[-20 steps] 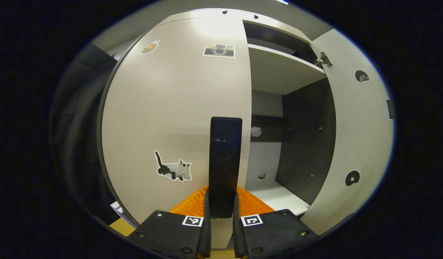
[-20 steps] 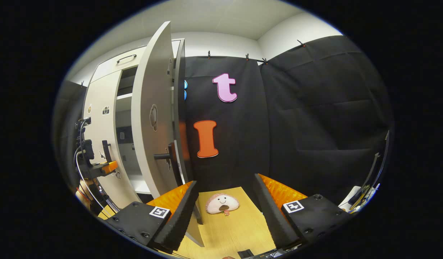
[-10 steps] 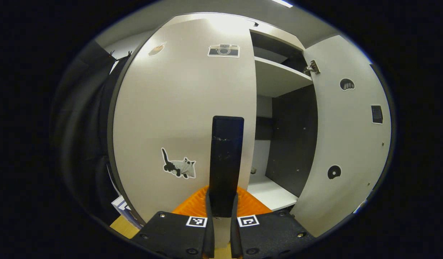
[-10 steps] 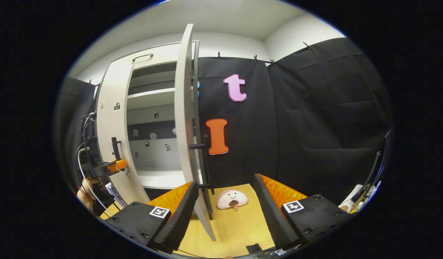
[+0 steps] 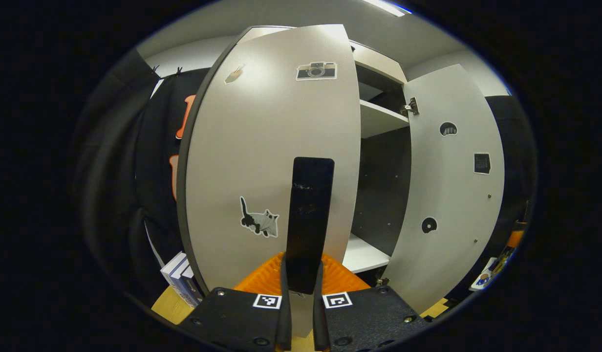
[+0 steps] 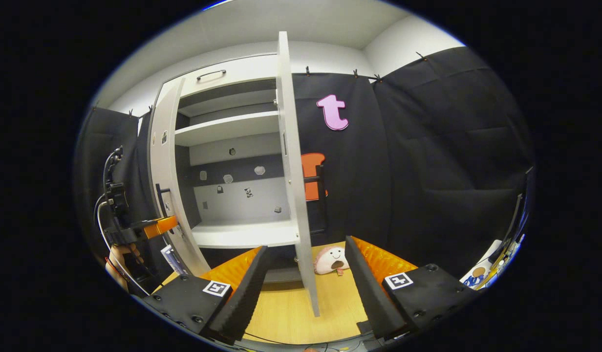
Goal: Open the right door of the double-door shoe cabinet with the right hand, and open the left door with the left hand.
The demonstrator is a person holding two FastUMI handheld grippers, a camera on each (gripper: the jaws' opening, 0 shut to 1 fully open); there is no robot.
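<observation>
- The cabinet [image 6: 232, 234] is the landmark: it stands on a wooden floor [image 6: 286, 313] against the black cloth wall, with both doors swung out from its front.
- In the left gripper view, the left gripper [image 5: 301, 274] has its fingers clenched on the left door's handle [image 5: 308, 215], a dark upright bar that rises between them.
- The left door [image 5: 262, 161] stands out from the cabinet's left side, partly open, its outer face toward the camera. It carries a cat sticker [image 5: 259, 222] low down and a camera sticker [image 5: 316, 71] near the top.
- Right of that door the cabinet's inside shows: a pale shelf [image 5: 379, 120] above, a dark side wall, and a pale bottom board.
- The right door [image 5: 447, 195] hangs open at the cabinet's right side, its inner face and a top hinge [image 5: 409, 107] in view.
- In the right gripper view, the right gripper [image 6: 306, 274] has its fingers released and spread wide, grasping nothing. It is in front of the cabinet, apart from the right door, which stands edge-on between the fingers farther off.
- That door's own handle [image 6: 320, 183] juts from its outer face, away from the cabinet.
- A small plush toy [image 6: 332, 259] lies on the floor just beside the right door's foot.
- At the cabinet's left, the right gripper view shows the left gripper and the hand [image 6: 122, 261] that holds it, at the left door.
- Books [image 5: 181, 276] stand by the left door's lower corner.
</observation>
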